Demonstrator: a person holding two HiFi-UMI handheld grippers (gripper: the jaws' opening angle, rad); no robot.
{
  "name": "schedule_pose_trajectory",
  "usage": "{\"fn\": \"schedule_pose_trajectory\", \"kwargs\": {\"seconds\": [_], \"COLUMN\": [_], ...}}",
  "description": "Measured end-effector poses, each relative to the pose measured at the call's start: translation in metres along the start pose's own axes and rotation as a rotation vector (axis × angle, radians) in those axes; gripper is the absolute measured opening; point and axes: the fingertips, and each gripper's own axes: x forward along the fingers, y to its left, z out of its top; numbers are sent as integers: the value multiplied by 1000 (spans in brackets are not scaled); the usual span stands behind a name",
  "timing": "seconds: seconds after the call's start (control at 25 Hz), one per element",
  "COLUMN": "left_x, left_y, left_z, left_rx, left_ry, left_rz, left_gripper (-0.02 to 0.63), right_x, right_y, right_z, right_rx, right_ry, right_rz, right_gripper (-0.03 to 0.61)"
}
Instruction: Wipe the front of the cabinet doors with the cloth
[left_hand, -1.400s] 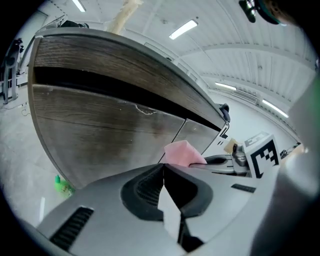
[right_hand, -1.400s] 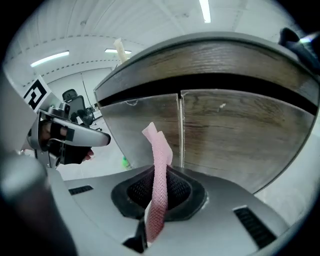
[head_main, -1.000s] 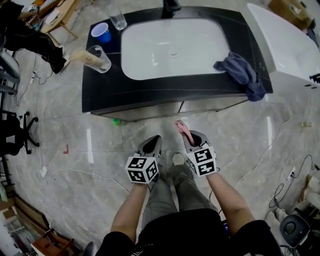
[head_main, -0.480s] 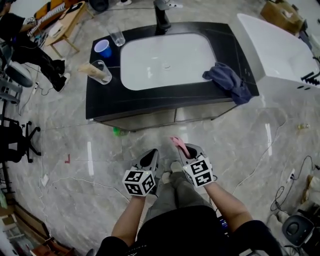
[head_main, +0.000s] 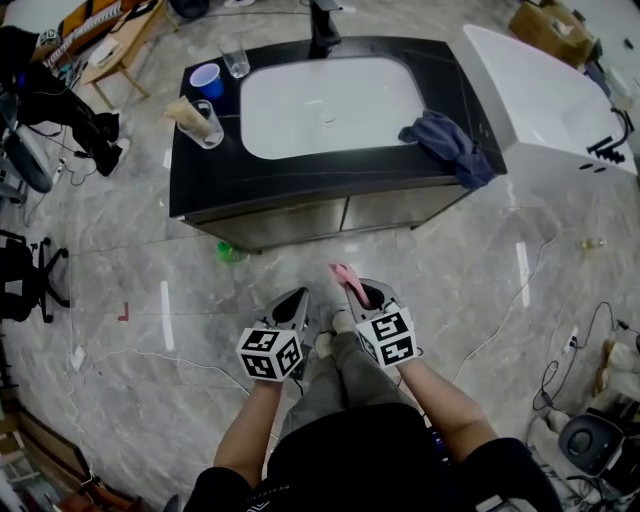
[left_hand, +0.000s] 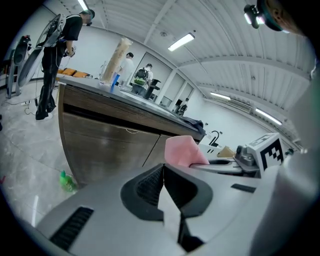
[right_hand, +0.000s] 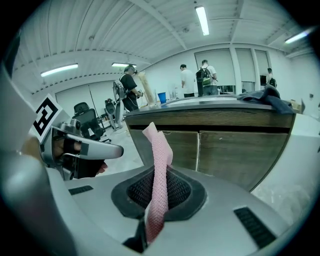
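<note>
A pink cloth stands up between the jaws of my right gripper, which is shut on it; the cloth points toward the cabinet. The wooden cabinet doors lie a short way ahead of the cloth, not touching it, and sit under the black counter as the cabinet doors. My left gripper hangs beside the right one, jaws shut with nothing in them. In the left gripper view the cabinet doors and the pink cloth show beyond the left gripper.
A white sink fills the countertop, with a dark blue rag, a blue cup and glasses. A green bottle lies on the floor by the cabinet base. A white tub stands at right, chairs at left.
The view has drifted back from the cabinet, so more of the door fronts shows. Both grippers sit slightly lower and left in the head view, the cloth still held.
</note>
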Motion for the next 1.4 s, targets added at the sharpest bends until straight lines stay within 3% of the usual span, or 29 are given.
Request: {"fn": "schedule_pose_trajectory", "kwargs": {"seconds": [0.4,0.72,1.4], "left_x": [-1,26,121], "left_y": [-9,-5,-10], "left_z": [3,14,14], "left_rx": [32,54,0], "left_ry": [-21,-38,-53], "left_rz": [-46,-10,118], "left_gripper": [9,9,9], "right_x": [-3,24,72], "right_y": [8,-18,-124], "right_z": [13,26,8], "right_rx": [-17,-22,-70], "right_ry": [-45,-64,0], "right_rz": [-37,-7,81], "right_gripper": [41,41,41]}}
